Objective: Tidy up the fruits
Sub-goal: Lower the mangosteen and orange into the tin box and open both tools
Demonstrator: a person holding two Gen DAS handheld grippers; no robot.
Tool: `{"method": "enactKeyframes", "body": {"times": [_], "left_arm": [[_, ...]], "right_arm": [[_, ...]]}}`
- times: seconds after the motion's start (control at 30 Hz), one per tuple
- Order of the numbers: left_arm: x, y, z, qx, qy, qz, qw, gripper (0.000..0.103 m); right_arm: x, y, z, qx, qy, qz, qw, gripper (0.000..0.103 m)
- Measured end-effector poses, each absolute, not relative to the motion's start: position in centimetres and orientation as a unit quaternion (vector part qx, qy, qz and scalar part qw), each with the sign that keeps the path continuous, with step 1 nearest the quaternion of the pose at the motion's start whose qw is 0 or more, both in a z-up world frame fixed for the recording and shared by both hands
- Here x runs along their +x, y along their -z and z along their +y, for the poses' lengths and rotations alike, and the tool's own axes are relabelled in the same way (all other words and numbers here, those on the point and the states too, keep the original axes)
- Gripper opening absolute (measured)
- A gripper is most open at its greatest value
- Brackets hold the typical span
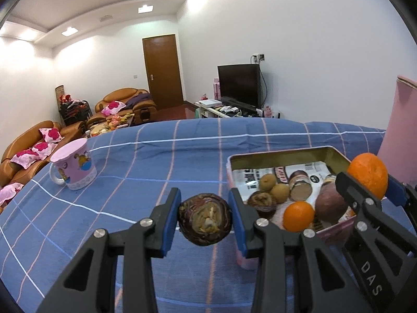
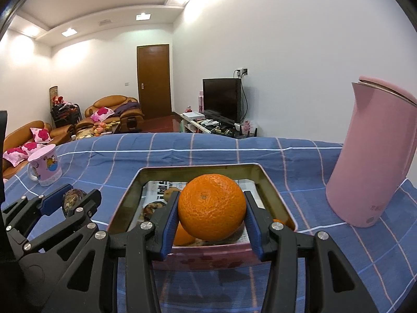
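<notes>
A table (image 2: 299, 156) covered in a blue checked cloth fills the foreground. A tall pink kettle (image 2: 370, 161) stands at its right, a pink mug (image 2: 45, 168) at its left. Between them sits an open tin (image 2: 198, 168) holding small fruits and a second orange (image 1: 299, 216). The right tongs (image 2: 212, 210) pinch an orange (image 2: 211, 206) above the tin. The left tongs (image 1: 205, 217) pinch a dark, wrinkled purple fruit (image 1: 205, 219) above the cloth, just left of the tin.
</notes>
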State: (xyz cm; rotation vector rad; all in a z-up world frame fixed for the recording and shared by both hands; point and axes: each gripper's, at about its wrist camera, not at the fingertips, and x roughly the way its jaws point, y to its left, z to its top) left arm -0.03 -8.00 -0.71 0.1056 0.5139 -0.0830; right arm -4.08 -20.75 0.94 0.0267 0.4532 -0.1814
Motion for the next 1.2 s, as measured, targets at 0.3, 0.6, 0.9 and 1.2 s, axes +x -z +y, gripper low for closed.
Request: {"method": "enactKeyframes", "body": {"times": [0.3,0.6,0.9,1.2], "left_arm": [[-0.1,0.7,-10.6,0.058,0.061,0.257,0.963,0.04],[0.3,0.6,-13.1,0.064,0.082,0.264,0.959,0.04],[1.1,0.4,-15.3,0.056,0.103,0.274,0.954,0.04],[2.7,0.6,-16.0,0.037,0.117,0.286,0.95,0.04]], "right_arm": [[-4.4,-1.0,-23.2,0.012,0.109,0.224,0.969,0.049],[-4.3,-1.0,-25.5,0.021,0.124,0.226,0.966,0.049],[-3.7,-1.1,-27.2,0.029,0.141,0.226,0.963,0.049],[-2.7,-1.2,-27.7,0.021,0.153,0.221,0.963,0.049]]}}
